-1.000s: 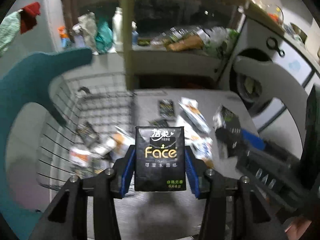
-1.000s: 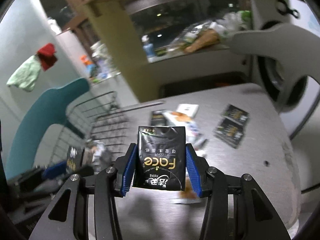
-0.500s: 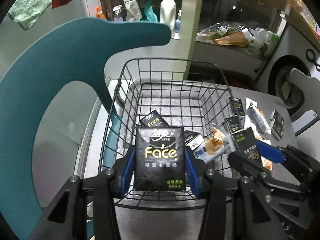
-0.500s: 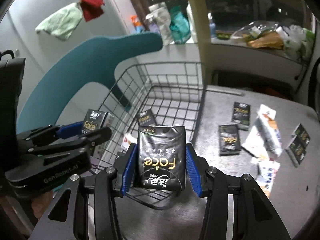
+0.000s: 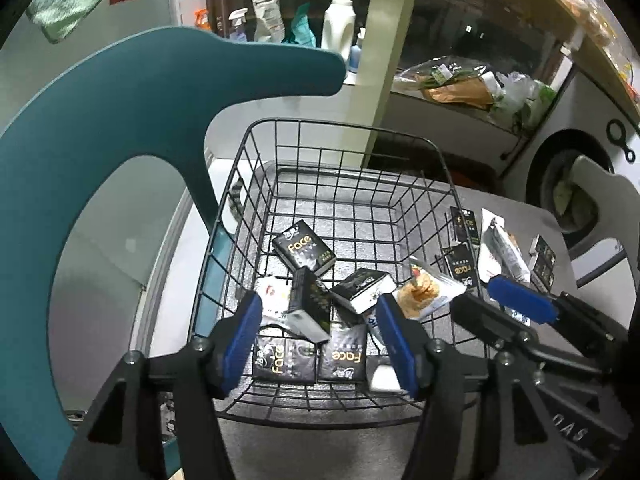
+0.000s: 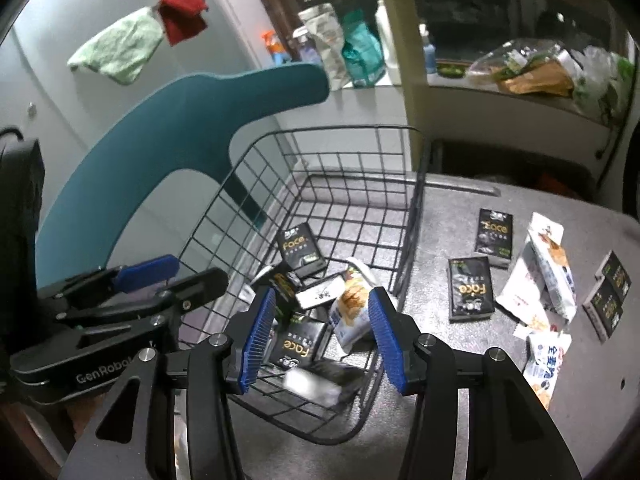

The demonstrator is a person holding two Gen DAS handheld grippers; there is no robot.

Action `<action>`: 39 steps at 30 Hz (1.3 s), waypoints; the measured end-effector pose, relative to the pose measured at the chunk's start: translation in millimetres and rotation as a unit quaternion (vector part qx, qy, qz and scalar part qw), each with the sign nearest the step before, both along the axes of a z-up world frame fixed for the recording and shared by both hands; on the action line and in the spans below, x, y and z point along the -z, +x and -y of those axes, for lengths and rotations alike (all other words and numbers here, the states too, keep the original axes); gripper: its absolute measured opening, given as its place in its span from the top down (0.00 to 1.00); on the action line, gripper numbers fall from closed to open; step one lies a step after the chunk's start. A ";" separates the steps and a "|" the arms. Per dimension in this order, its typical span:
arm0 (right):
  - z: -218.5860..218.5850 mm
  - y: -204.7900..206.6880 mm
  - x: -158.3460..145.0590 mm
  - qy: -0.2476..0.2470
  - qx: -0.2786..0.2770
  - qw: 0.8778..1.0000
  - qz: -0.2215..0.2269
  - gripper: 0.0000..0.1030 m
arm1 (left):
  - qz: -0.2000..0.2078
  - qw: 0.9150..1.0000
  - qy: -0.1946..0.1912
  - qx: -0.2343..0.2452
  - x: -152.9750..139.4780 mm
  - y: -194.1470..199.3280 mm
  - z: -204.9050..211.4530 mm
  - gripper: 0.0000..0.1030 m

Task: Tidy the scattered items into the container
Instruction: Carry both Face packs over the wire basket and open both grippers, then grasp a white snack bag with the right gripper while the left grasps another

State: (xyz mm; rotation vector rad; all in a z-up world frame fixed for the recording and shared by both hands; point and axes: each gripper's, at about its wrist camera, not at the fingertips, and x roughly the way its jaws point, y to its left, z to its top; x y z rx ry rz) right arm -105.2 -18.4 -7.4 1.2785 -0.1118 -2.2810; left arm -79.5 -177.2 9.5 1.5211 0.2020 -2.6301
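A black wire basket (image 5: 340, 128) (image 6: 416, 208) stands on the grey table and holds several black "Face" tissue packs (image 5: 303, 250) (image 6: 300, 246) and snack packets (image 5: 424, 290). My left gripper (image 5: 320, 336) is open and empty above the basket's near rim. My right gripper (image 6: 320, 338) is open and empty above the basket's near right corner. A blurred black pack (image 6: 320, 384) is falling below the right gripper. More tissue packs (image 6: 469, 288) and white snack packets (image 6: 544, 268) lie on the table right of the basket.
A teal chair back (image 5: 120, 120) curves over the basket's left side. A white chair (image 5: 608, 200) and a washing machine (image 5: 560, 168) stand at the right. A shelf with bottles (image 5: 338, 20) and bags lies behind.
Both grippers have opened and let go of their black tissue packs over the basket. The left pack now lies in the basket; the right pack is dropping.
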 end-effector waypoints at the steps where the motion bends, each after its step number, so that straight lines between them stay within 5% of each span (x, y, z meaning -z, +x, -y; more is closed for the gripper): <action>1: -3.1 1.0 -0.9 0.000 0.000 1.000 0.000 0.52 | -0.001 1.000 -0.002 0.003 -1.6 0.6 -2.8 0.37; 12: -79.4 15.4 -7.7 0.045 0.083 0.995 -0.014 0.52 | -0.018 0.999 0.021 0.042 -20.9 10.0 -66.5 0.37; 20: -181.2 30.9 38.7 0.064 0.181 0.980 0.043 0.52 | -0.002 0.993 0.041 0.108 -1.8 6.4 -158.9 0.37; 36: -164.6 -3.2 122.0 0.095 0.146 0.981 0.086 0.52 | 0.035 0.992 0.040 0.117 37.6 -7.1 -178.0 0.37; 38: -172.5 -3.1 124.0 0.091 0.156 0.980 0.087 0.69 | 0.037 0.991 0.042 0.121 38.8 -14.5 -184.0 0.37; 39: -177.9 -2.2 123.0 0.085 0.161 0.980 0.085 0.70 | 0.038 0.991 0.044 0.124 39.2 -19.0 -187.3 0.37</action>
